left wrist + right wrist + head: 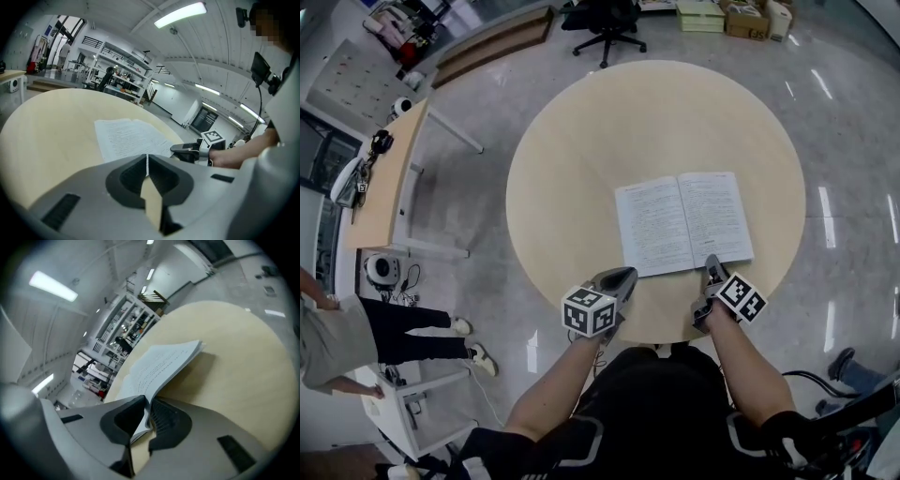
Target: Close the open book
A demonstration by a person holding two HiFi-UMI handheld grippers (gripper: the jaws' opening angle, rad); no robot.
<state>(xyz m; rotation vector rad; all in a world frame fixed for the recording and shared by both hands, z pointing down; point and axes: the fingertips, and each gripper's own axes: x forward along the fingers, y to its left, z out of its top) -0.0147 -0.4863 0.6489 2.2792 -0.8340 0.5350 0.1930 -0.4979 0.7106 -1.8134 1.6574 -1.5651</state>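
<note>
Round table [572, 141] seen from above, with an open book [684, 223] lying right of its centre, pages up and spine running away from the person.

Book edges: the near edge lies close to the table's near rim. The right edge sits inside the right rim with a strip of bare wood between. The far edge stops about halfway across the top.

Open room: the far half of the table and the whole stretch left of the book are bare. Grey glossy floor [844, 187] surrounds the table on all sides.

Right gripper [711, 267]: at the book's near right corner. In the right gripper view its jaws [149, 404] are clenched on the edge of the right-hand stack of pages [159, 366]. That stack runs out from between them and stands a little off the table [234, 394], with a shadow beneath it.

Left gripper [623, 275]: just off the book's near left corner, over bare wood near the rim. In the left gripper view its jaws [147, 159] are pressed together with nothing between them. The book [126, 138] lies ahead of it on the table [47, 131], and the right gripper [187, 151] is to its right.

Surroundings, all well apart from the table: an office chair [607, 23] beyond the far rim, a long desk [389, 178] to the left, and a person [356, 333] standing at lower left.
</note>
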